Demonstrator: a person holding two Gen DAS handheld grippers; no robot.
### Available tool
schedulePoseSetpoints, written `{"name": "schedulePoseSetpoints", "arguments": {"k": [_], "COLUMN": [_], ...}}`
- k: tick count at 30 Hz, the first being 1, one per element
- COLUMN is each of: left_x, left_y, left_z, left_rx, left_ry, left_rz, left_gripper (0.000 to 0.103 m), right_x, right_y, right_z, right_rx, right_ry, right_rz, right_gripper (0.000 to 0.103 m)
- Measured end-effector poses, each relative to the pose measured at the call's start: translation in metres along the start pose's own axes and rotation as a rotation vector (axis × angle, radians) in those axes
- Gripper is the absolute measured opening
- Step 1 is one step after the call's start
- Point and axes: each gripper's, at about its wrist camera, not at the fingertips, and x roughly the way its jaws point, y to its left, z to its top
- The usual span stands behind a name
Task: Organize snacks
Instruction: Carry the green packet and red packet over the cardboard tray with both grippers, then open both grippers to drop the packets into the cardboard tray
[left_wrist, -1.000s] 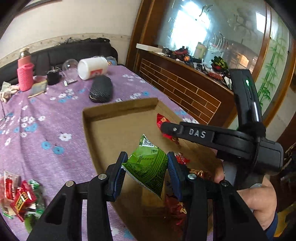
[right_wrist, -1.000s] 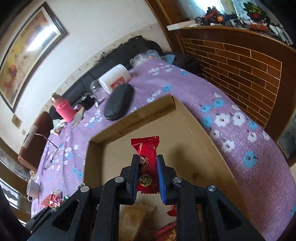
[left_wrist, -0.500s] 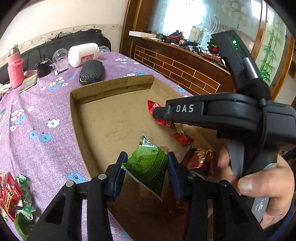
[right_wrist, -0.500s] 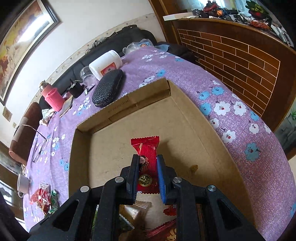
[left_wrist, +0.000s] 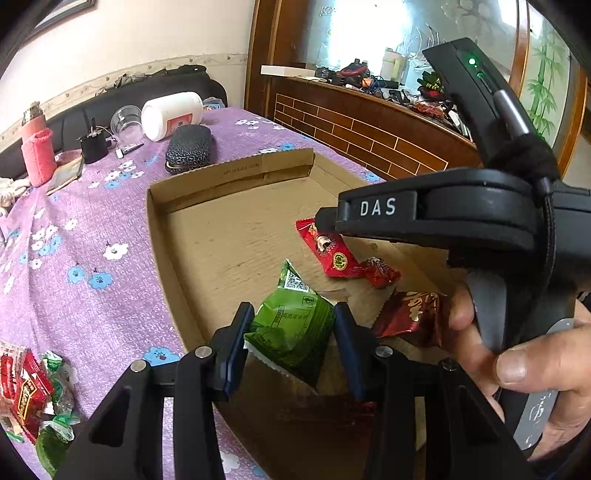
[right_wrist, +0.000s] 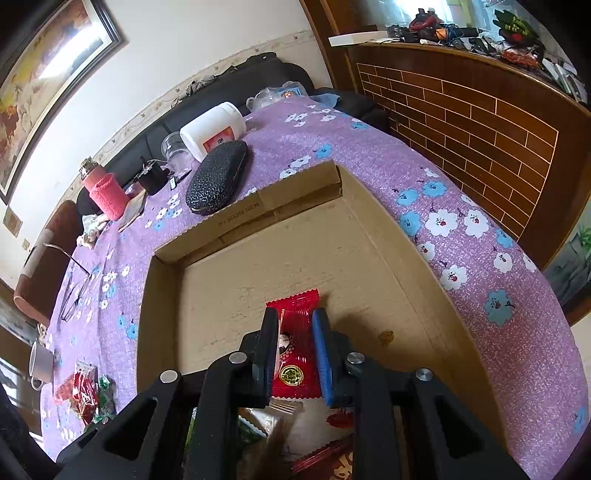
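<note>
My left gripper (left_wrist: 293, 325) is shut on a green snack packet (left_wrist: 291, 325), held over the near part of a shallow cardboard box (left_wrist: 229, 173). My right gripper (right_wrist: 295, 343) has widened around a red snack packet (right_wrist: 293, 332), which lies low on the box floor (right_wrist: 258, 277) between the pads without visible pinch. In the left wrist view the right gripper (left_wrist: 325, 221) sits over that red packet (left_wrist: 328, 251). Other red wrapped snacks (left_wrist: 380, 271) and a dark red packet (left_wrist: 410, 317) lie in the box.
A pile of red and green snacks (left_wrist: 29, 395) lies on the purple flowered tablecloth (left_wrist: 74, 240) left of the box. Behind the box are a dark glasses case (left_wrist: 190, 147), a white jar (left_wrist: 171, 114), a pink bottle (left_wrist: 35, 151) and a wooden sideboard (left_wrist: 369, 129).
Both grippers have dropped closer to the box floor. The right jaws have spread apart around the red packet, which now rests low in the box.
</note>
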Motion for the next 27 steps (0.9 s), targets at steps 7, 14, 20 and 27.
{"name": "schedulePoseSetpoints", "arguments": {"k": [7,14,20,27], "left_x": [-0.006,-0.017,-0.031,-0.061], "left_y": [-0.002,-0.004,-0.004,0.011], "left_z": [0.002,0.005,0.009,0.001], "left_rx": [0.017,0.035,0.05,0.03], "left_ry": [-0.034,-0.079,-0.096,-0.097], "left_rz": [0.035,0.097,0.154,0.216], "left_gripper": [0.054,0.055,0.061,0.061], "right_x": [-0.007,-0.015,-0.019,-0.02], "right_y": [-0.001,-0.001,0.001,0.005], "right_z": [0.001,0.002,0.002,-0.001], "right_rx": [0.013,0.027,0.024,0.008], "right_ry": [-0.03,-0.066,-0.084,-0.097], "right_rz": [0.012,0.022,0.026,0.001], "right_gripper": [0.02,0.02,0.02,0.021]}}
